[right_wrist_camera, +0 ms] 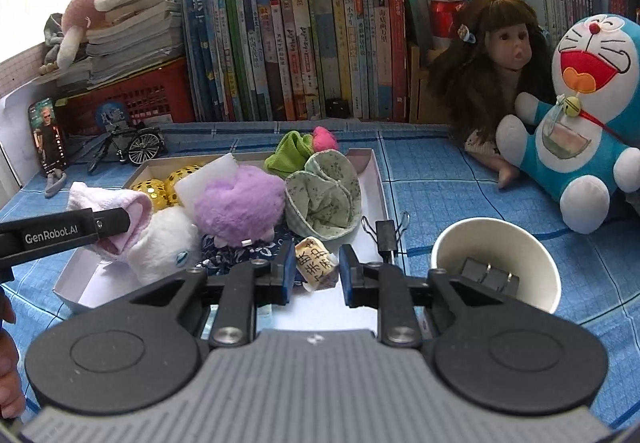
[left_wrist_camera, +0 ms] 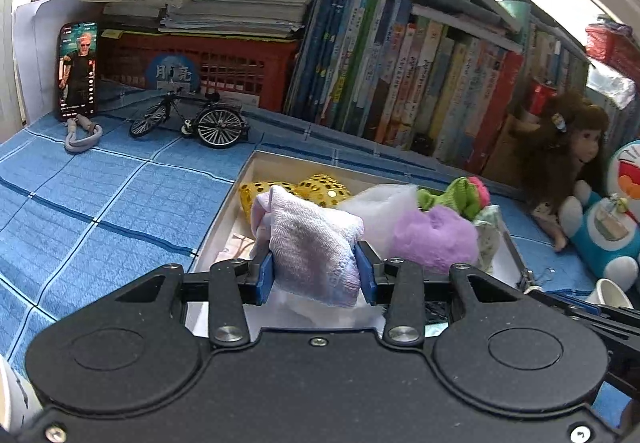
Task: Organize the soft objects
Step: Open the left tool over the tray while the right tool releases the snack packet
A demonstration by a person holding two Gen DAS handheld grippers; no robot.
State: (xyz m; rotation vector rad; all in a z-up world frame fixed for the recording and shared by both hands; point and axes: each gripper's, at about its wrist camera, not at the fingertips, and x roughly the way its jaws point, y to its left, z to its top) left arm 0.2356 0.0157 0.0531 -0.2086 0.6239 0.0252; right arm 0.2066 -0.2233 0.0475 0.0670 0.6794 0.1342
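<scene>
We find the left hand-held gripper (left_wrist_camera: 316, 275) clamped on a folded pale lilac towel (left_wrist_camera: 312, 239), both blue pads pressed into its sides. It holds the towel over the left end of the white box (right_wrist_camera: 374, 179), above the items already lying there. The right hand-held gripper (right_wrist_camera: 314, 271) stands with its jaws apart and grips nothing; a small yellow printed pouch (right_wrist_camera: 316, 267) lies between its fingertips at the near edge of the box.

We judge the main risk to be at release. The box is already crowded: the yellow sequinned pieces (right_wrist_camera: 160, 183), a white foam block (right_wrist_camera: 212, 175), a purple fluffy toy (right_wrist_camera: 240, 203), a white plush (right_wrist_camera: 164, 247), a green floral cloth (right_wrist_camera: 324, 199) and a green-and-pink toy (right_wrist_camera: 296, 151) fill most of it. The towel, dropped on top of the heap, could slide over the left wall onto the blue checked surface (right_wrist_camera: 440, 179). A loose fold could also unroll and hang out.

A second risk is collision. The two hand-held grippers sit near each other over the same box, and the left one's arm crosses the left part of the right wrist view.

A paper cup (right_wrist_camera: 496, 263) holding binder clips stands just beside the box on its right, with a loose binder clip (right_wrist_camera: 386, 235) at the box edge; a sideways swing of the right tool could tip the cup.
</scene>
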